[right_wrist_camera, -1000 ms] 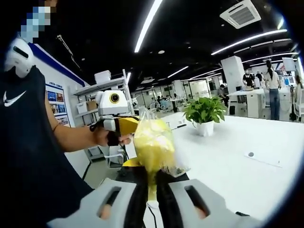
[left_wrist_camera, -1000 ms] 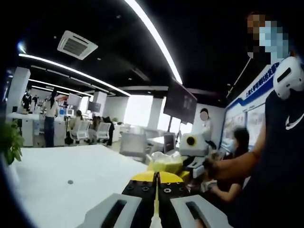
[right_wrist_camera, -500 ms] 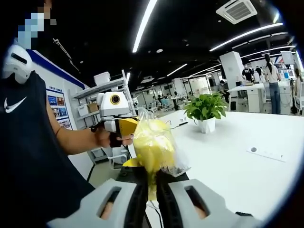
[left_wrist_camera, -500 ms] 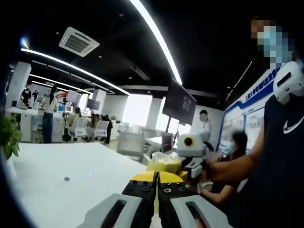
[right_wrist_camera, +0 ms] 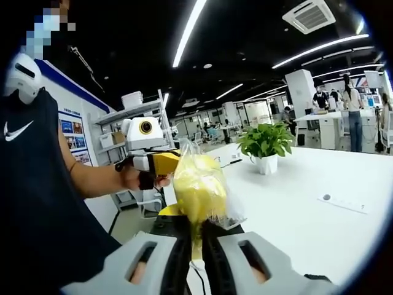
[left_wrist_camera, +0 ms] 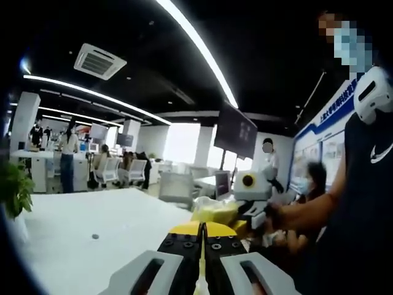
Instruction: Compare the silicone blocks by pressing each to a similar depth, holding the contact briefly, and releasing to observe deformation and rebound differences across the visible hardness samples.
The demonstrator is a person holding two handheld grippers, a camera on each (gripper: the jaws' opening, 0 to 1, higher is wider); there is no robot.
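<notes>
1. Yellow bag point(right_wrist_camera: 198, 187) – thin, crinkled, glossy clear plastic over yellow contents.
2. Bench point(right_wrist_camera: 295, 203) – smooth, matt white.
3. Right gripper point(right_wrist_camera: 191, 246) – matt grey plastic shells, black jaws.

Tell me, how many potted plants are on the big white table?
1 that I can count. The potted plant stands on the white table in the right gripper view; leaves at the left gripper view's edge may be the same one.

Bright ceiling light strips point(left_wrist_camera: 196, 52), soft blur, curved fisheye edges.
</notes>
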